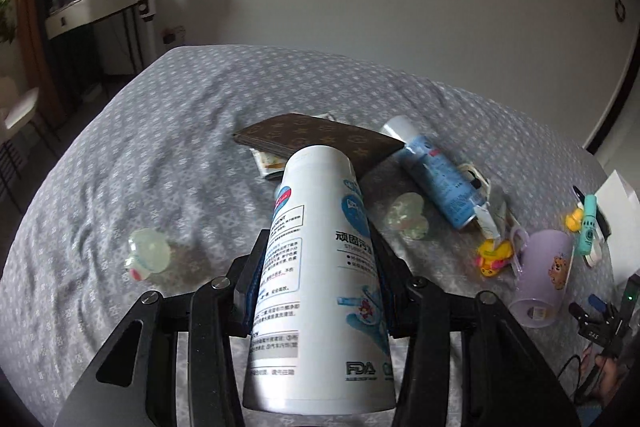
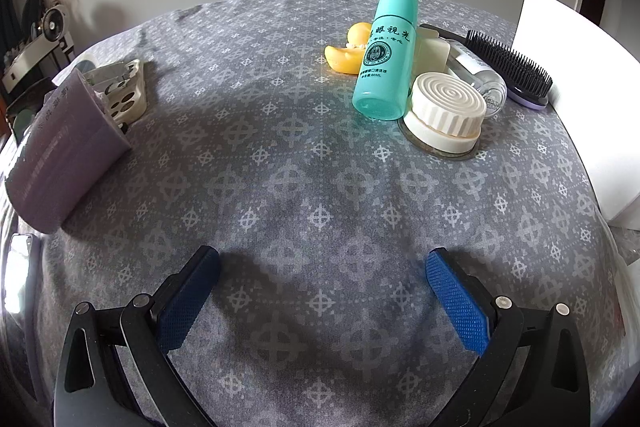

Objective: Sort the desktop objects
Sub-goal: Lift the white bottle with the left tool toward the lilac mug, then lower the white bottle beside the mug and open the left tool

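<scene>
Gripping the white spray can with your left gripper: pads clamped on both sides of the can's body, can running lengthwise between the fingers, far end pointing at the brown wallet on the grey patterned cloth. Blue spray can lies beyond to the right, purple cup on its side further right. Your right gripper stands wide, nothing between the blue pads, only bare cloth under them. Teal bottle, yellow duck, white ribbed lid and black hairbrush sit well ahead of it, up right
</scene>
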`<state>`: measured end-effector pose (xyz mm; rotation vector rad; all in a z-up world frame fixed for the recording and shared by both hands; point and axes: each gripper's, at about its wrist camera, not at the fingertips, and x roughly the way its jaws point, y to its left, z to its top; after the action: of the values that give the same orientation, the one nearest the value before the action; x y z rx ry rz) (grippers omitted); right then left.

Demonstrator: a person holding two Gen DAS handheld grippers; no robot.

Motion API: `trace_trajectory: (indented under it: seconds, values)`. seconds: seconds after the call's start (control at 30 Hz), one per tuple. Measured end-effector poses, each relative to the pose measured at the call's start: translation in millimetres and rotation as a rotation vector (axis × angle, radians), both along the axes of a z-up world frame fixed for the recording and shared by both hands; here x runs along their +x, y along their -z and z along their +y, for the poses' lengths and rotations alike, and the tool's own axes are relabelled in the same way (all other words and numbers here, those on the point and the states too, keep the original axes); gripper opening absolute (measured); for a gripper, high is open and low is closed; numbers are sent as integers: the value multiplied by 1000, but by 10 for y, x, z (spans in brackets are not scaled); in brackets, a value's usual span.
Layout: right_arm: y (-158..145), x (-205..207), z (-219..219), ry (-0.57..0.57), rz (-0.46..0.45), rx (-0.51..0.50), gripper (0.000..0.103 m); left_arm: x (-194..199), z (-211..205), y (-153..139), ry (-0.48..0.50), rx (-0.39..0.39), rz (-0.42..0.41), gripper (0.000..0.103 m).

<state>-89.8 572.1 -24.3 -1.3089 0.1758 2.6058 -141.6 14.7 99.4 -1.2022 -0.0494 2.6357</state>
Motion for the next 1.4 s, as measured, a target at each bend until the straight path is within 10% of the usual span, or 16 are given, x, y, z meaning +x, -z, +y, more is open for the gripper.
trace_trajectory:
  seconds: [0.4, 0.77, 1.0, 1.4]
  values:
    - [2, -4, -3, 0, 0, 0, 103, -236, 1629, 2, 272, 18, -22, 43]
    - [4, -2, -10, 0, 1, 0, 103, -259, 2177, 206, 364, -26, -85, 44]
    - [2, -2, -14, 0, 1, -1, 103, -163, 2183, 17, 353, -17, -40, 82]
    - [-2, 0, -29, 1, 1, 0, 103, -112, 689, -241, 83, -68, 18, 102]
